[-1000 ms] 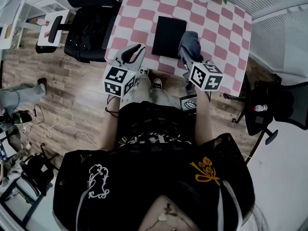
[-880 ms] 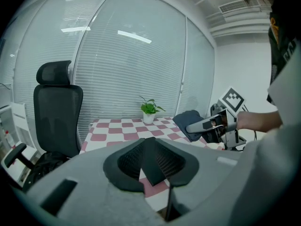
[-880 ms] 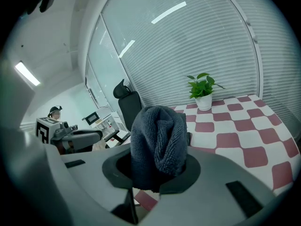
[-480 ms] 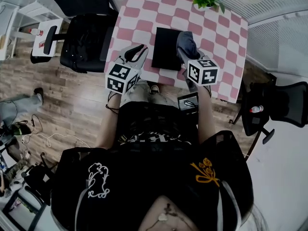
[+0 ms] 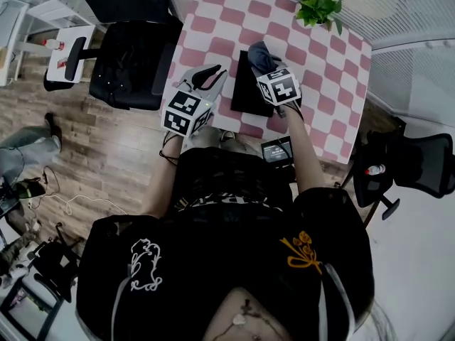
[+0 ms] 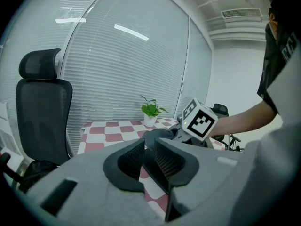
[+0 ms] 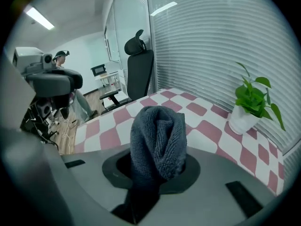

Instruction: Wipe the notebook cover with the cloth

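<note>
A black office chair (image 5: 128, 55) stands well to the left of the black notebook (image 5: 245, 91), off the edge of the pink-and-white checked desk (image 5: 213, 27) on which the notebook lies flat. Just left of the notebook, over the desk's near edge, the person's left tongs (image 5: 206, 75) hang with nothing in them; the left gripper view shows the two ribbed pads only a narrow slit apart, with the desk's checks visible through the gap. The notebook sits near the middle of the desk's near side. Over its far right part are the right tongs (image 5: 261, 61), clamped on a bunched dark grey cloth (image 5: 259, 54). The right gripper view shows the terry cloth standing up in a thick fold between the jaws, its lower end trailing back toward the camera. From the head view, whether the cloth touches the cover cannot be made out. A small lit screen (image 5: 277, 150) shows on the person's side of the notebook, under the right forearm. Beyond the notebook and to its right, a green potted plant (image 5: 320, 4) stands at the desk's far corner. A second black chair (image 5: 419, 162) stands well to the notebook's right, off the desk.
</note>
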{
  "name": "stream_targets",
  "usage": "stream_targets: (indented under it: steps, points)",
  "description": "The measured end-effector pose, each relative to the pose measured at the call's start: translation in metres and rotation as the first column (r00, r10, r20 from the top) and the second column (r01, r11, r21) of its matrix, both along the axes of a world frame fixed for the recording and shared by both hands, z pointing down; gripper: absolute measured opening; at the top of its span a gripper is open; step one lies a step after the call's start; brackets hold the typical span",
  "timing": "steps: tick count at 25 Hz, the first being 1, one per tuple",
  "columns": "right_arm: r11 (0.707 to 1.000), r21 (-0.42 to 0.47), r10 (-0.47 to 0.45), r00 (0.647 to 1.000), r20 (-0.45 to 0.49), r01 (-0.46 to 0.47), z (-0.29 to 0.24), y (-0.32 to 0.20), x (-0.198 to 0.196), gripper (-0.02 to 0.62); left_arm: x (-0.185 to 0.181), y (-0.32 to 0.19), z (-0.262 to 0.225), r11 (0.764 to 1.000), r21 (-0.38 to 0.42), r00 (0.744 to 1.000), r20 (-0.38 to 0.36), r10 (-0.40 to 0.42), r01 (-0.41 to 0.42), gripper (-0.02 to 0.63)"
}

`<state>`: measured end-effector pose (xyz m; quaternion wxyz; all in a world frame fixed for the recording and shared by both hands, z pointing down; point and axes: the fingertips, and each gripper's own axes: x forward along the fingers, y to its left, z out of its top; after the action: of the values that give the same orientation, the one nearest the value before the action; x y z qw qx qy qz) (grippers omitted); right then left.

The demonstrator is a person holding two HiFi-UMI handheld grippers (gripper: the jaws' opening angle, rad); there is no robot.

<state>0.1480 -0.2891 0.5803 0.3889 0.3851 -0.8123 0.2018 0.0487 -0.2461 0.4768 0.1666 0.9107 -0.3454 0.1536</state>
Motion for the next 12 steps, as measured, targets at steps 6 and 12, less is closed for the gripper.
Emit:
stream_targets:
  steps: [6, 12]
  points:
    - [0.992, -0.008, -0.125, 0.98, -0.154, 0.125, 0.031, -0.025, -0.021, 0.072, -0.011, -0.004, 0.006, 1.0, -0.013, 1.0, 0.006, -0.01, 0.01, 0.06]
    - [0.977, -0.016, -0.209, 0.946, -0.248, 0.212, 0.047, -0.028, -0.026, 0.072, -0.026, -0.007, 0.007, 0.999, -0.015, 0.999, 0.009, -0.037, 0.037, 0.06]
